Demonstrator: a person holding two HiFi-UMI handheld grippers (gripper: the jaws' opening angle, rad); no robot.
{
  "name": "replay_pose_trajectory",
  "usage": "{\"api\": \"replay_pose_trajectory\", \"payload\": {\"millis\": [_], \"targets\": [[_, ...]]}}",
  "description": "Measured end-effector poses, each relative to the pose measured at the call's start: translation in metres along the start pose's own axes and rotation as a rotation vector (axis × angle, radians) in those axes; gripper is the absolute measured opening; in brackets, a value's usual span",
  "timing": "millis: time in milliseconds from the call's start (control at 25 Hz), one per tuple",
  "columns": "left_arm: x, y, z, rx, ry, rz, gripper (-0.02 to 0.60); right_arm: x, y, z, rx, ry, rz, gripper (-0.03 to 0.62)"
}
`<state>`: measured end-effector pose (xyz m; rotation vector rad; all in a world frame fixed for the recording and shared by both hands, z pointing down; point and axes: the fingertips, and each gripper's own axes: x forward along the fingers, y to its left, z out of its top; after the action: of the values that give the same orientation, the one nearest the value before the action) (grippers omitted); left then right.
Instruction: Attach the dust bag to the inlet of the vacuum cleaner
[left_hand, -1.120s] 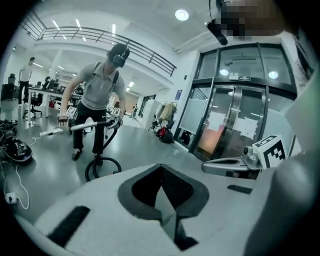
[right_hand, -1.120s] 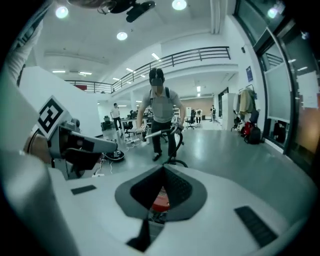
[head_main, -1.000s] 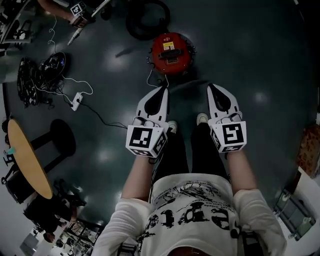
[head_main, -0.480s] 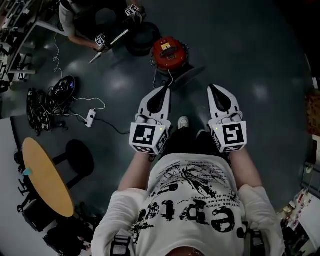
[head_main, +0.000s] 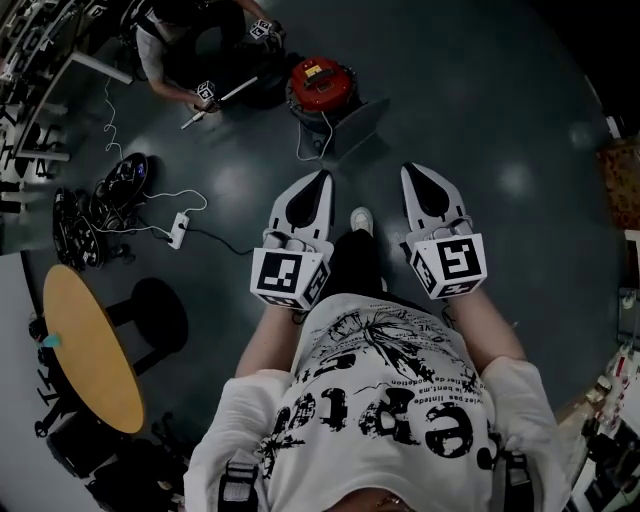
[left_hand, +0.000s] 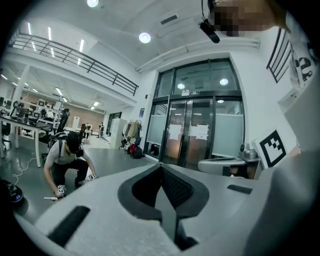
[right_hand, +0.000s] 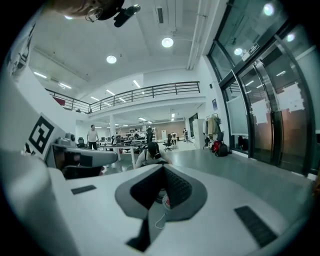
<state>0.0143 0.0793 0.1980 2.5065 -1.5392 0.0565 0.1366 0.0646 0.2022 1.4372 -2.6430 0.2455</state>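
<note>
Both grippers are held out side by side in front of the person, pointing roughly level over the dark floor (head_main: 520, 120). The left gripper (head_main: 320, 180) is clenched, its jaws meeting at the tip with nothing between them, as the left gripper view (left_hand: 161, 165) shows. The right gripper (head_main: 412, 170) is likewise clamped shut and empty (right_hand: 162, 167). The red vacuum cleaner (head_main: 322, 85) stands on the floor well ahead of the left gripper's tip and ahead and to the left of the right one; in the right gripper view a bit of it shows through the window behind the closed jaws (right_hand: 165, 201). A grey flat piece (head_main: 358, 122) lies just beside the vacuum on the right gripper's side; whether that is the dust bag cannot be told. Further ahead and left of the left gripper, another person (head_main: 180, 35) crouches on the floor.
</note>
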Motion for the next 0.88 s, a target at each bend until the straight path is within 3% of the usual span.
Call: {"api": "replay_pose_trajectory", "payload": {"millis": [240, 400, 640, 880], "targets": [[-0.087, -0.047, -0.008, -0.013, -0.009, 0.001, 0.003, -0.074, 0.052, -0.019, 0.025, 0.042, 0.014, 0.002], [-0.129, -0.054, -0.008, 0.012, -0.011, -0.01, 0.003, -0.1, 0.091, -0.018, 0.005, 0.036, 0.014, 0.002], [-0.179, -0.029, -0.005, 0.037, -0.029, -0.06, 0.003, -0.112, 0.145, -0.017, 0.008, -0.004, -0.061, 0.002], [-0.245, 0.02, -0.005, 0.059, -0.006, -0.166, 0.003, -0.114, 0.222, -0.027, -0.021, -0.032, -0.225, 0.003]]}}
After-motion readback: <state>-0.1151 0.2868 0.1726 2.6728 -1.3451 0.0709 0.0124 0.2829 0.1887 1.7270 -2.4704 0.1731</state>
